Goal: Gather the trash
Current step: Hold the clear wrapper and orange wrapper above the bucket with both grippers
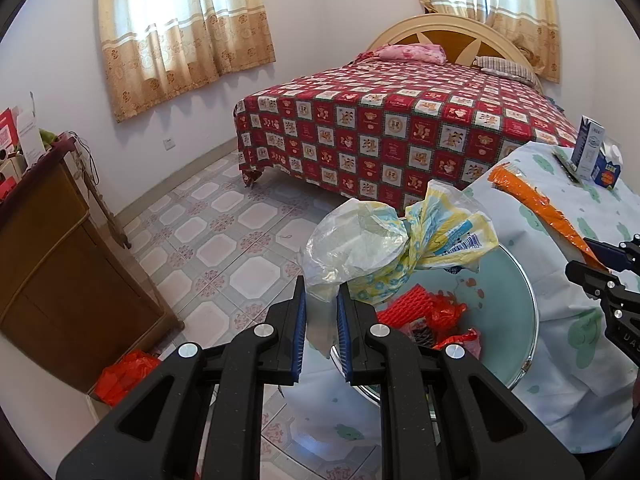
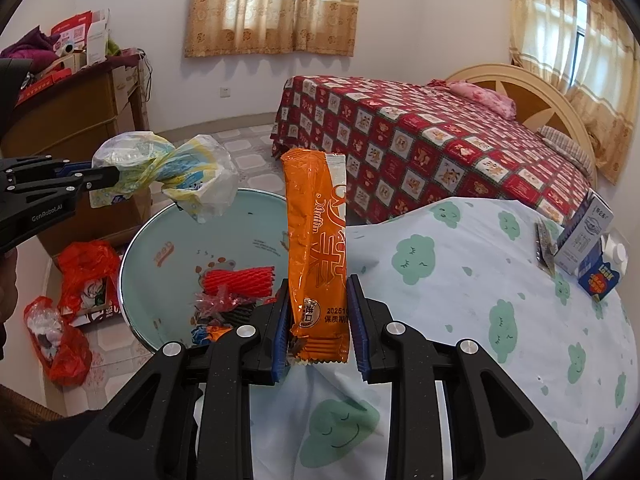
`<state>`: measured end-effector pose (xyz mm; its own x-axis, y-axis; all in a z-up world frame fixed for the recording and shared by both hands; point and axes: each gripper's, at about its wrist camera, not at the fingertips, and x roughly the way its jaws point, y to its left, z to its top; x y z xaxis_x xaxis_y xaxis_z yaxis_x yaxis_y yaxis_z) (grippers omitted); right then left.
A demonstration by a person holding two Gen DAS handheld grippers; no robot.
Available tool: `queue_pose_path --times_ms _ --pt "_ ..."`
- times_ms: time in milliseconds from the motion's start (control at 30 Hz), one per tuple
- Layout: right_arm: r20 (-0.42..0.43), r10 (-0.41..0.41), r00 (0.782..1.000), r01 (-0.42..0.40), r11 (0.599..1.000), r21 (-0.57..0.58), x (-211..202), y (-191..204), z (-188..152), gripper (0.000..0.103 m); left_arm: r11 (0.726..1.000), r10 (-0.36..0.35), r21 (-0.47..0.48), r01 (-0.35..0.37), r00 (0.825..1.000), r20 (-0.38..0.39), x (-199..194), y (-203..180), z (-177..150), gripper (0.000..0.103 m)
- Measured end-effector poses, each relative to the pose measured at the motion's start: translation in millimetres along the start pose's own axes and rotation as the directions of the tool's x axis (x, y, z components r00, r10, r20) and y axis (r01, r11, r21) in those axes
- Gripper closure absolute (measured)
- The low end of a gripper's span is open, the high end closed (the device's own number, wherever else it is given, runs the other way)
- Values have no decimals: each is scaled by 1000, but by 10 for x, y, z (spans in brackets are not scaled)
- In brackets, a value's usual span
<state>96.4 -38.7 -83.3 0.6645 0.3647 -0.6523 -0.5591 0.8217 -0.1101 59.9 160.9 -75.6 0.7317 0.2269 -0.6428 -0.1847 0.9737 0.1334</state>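
My left gripper is shut on a crumpled yellow, blue and clear plastic bag, held above the pale blue basin. From the right wrist view the same bag hangs over the basin with the left gripper pinching its end. Red foam netting and other scraps lie inside the basin. My right gripper is shut on an upright orange snack wrapper, at the table's near edge beside the basin. That wrapper shows at the right of the left wrist view.
A table under a cloud-print cloth carries two small cartons at its far right. Red plastic bags and a box lie on the tiled floor at left. A wooden cabinet and a bed stand beyond.
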Motion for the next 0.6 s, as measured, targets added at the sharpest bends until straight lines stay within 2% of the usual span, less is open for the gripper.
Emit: queue_pose_path --times_ms 600 --pt "3 21 1000 -21 999 -24 18 84 30 76 1000 13 -14 -13 1000 -2 1 135 -9 89"
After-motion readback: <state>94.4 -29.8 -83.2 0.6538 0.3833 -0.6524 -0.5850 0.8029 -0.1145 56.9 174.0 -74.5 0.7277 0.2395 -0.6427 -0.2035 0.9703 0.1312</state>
